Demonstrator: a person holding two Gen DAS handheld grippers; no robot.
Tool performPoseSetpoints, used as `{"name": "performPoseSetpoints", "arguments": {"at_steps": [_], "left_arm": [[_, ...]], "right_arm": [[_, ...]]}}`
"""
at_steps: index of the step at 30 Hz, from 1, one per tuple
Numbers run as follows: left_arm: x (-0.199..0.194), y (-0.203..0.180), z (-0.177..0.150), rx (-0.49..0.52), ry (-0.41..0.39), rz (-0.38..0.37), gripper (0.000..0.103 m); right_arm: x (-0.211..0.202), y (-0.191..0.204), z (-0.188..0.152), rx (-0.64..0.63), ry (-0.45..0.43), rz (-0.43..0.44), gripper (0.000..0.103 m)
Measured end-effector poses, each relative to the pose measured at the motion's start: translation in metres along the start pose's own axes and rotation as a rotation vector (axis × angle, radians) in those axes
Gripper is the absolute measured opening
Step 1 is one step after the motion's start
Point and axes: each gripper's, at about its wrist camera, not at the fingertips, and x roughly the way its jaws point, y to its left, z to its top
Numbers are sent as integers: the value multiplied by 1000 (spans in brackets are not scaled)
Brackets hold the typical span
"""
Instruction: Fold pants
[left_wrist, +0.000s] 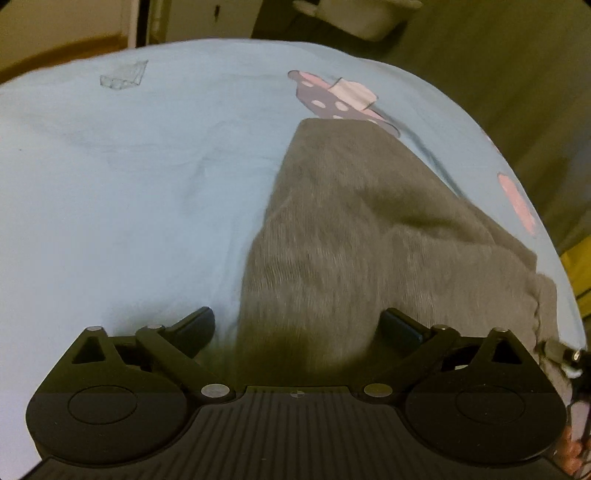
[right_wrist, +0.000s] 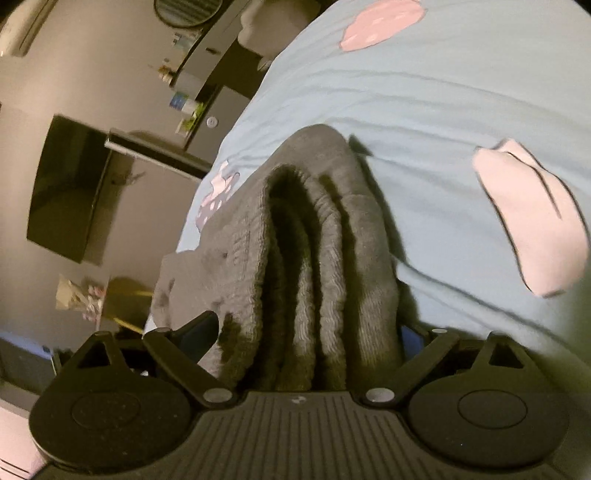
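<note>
Blue sheet (left_wrist: 129, 184) left of pants (left_wrist: 351, 229)

The right claw's (right_wrist: 308, 328) right fingertip is buried behind the folded grey pants (right_wrist: 314, 266) — whether it presses the cloth can't be told. In the left view, the other claw (left_wrist: 565, 360) is cut off at the lower right edge, and the pants (left_wrist: 354, 240) smear with blur.

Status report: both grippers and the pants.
Left gripper open over the grey pants. Right gripper wide, folded layers bunched between its fingers; grip unclear. Blue sheet underneath, nothing blocking.
</note>
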Motion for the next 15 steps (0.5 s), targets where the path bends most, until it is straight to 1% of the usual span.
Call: {"name": "performPoseSetpoints", "arguments": {"at_steps": [3, 4, 7, 8, 10, 11, 12, 13, 15], "left_arm": [[9, -4, 6, 56, 6, 16, 103], [10, -7, 6, 68, 7, 21, 103], [10, -7, 9, 54, 12, 25, 103], [8, -9, 8, 51, 10, 25, 103], [3, -12, 5, 59, 0, 18, 96], [1, -14, 4, 67, -3, 12, 88], [-2, -16, 4, 71, -3, -2, 77], [-5, -19, 4, 72, 1, -11, 75], [-8, -24, 4, 101, 6, 9, 75]], "right_arm": [[11, 2, 5, 2, 5, 5, 93], [13, 3, 6, -3, 3, 4, 91], [22, 9, 8, -29, -9, -9, 83], [23, 9, 7, -36, -15, -9, 81], [22, 9, 5, -41, -26, 3, 76], [20, 8, 4, -44, -27, 10, 74], [19, 8, 4, -45, -27, 22, 72], [18, 6, 4, -35, -27, 38, 70], [17, 2, 4, -23, -28, 50, 70]]}}
